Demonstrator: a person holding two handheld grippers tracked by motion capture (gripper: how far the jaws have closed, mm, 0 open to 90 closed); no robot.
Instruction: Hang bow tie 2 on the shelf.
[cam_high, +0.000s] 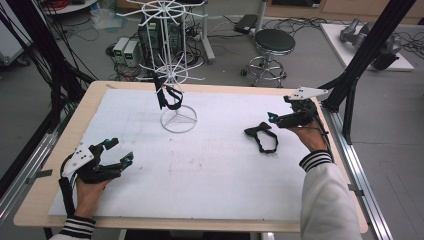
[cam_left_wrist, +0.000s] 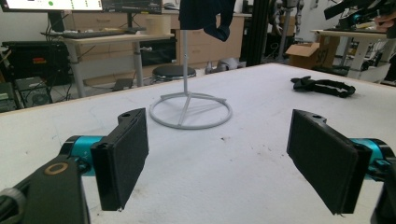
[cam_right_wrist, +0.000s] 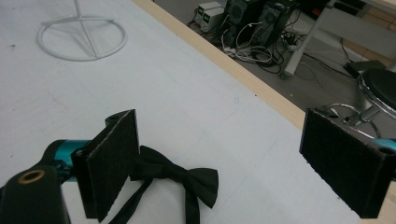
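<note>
A black bow tie (cam_high: 261, 136) lies flat on the white table cover at the right. A white wire display stand (cam_high: 178, 120) rises at the back centre, with a second black tie (cam_high: 167, 97) hanging from it. My right gripper (cam_high: 272, 118) hovers just right of and above the lying tie, open. In the right gripper view the bow tie (cam_right_wrist: 187, 179) lies low between the spread pads of that gripper (cam_right_wrist: 229, 163), untouched. My left gripper (cam_high: 121, 150) rests at the front left, open and empty. In the left gripper view it (cam_left_wrist: 224, 158) faces the stand (cam_left_wrist: 184, 60) and the far tie (cam_left_wrist: 327, 86).
The white cover (cam_high: 210, 185) spans most of the wooden table. A black frame strut (cam_high: 360, 60) rises at the table's right back corner. Beyond the far edge stand a stool (cam_high: 274, 42), computer boxes (cam_high: 125, 50) and cables on the floor.
</note>
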